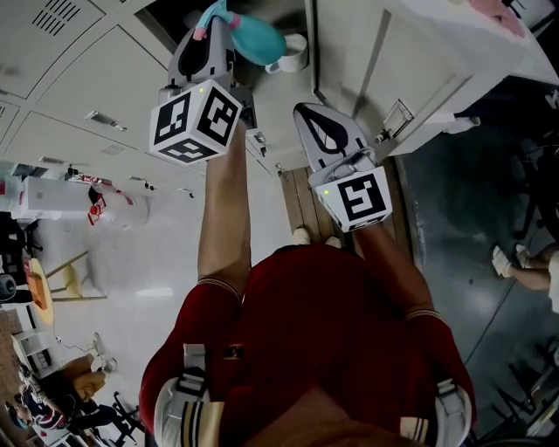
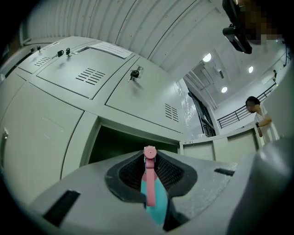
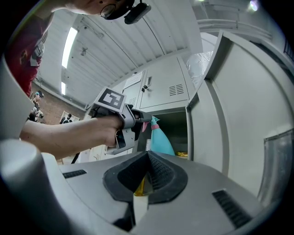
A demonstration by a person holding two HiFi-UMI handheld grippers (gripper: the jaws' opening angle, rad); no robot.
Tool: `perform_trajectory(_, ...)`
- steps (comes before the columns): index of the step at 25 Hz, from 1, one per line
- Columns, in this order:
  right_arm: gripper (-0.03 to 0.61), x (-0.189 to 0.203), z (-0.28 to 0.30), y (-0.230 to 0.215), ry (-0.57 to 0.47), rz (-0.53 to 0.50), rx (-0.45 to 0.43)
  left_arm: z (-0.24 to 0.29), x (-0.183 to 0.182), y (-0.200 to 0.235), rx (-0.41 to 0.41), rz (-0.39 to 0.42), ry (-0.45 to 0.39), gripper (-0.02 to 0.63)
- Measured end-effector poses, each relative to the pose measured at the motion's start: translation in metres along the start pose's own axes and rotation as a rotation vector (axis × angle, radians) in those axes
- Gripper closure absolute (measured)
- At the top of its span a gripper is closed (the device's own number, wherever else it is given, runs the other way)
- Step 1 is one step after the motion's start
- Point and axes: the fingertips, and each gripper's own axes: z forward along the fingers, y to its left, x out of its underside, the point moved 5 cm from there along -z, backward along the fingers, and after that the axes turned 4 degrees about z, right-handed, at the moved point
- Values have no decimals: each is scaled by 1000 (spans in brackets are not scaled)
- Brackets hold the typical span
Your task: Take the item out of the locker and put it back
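My left gripper [image 1: 214, 26] is shut on a teal spray bottle [image 1: 255, 39] with a pink trigger, holding it by the neck. The bottle is at the mouth of the open locker compartment [image 3: 177, 128], and the frames do not show whether it rests on the shelf. In the left gripper view, the pink trigger [image 2: 149, 174] and teal body [image 2: 155, 202] sit between the pads. In the right gripper view, the left gripper [image 3: 142, 120] and the bottle [image 3: 161, 140] are at the opening. My right gripper [image 1: 307, 112] hangs lower, outside the locker, its jaws closed with nothing held.
The locker door [image 3: 239, 114] stands swung open on the right. Inside lie a white round thing [image 1: 293, 54] and something yellow [image 3: 182, 154]. Closed lockers [image 1: 70, 79] fill the left. A wooden platform [image 1: 301, 205] is underfoot, and a bystander's legs [image 1: 520, 262] show at right.
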Motion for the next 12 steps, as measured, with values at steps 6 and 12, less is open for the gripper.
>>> perform_trajectory(6,581,-2,1,0,-4,-10,-1,12,-1,5,3,-45,-6,549)
perform_trajectory(12,581,-3,3,-1,-2,-14,4,23,-2,12,2,-65,-9,549)
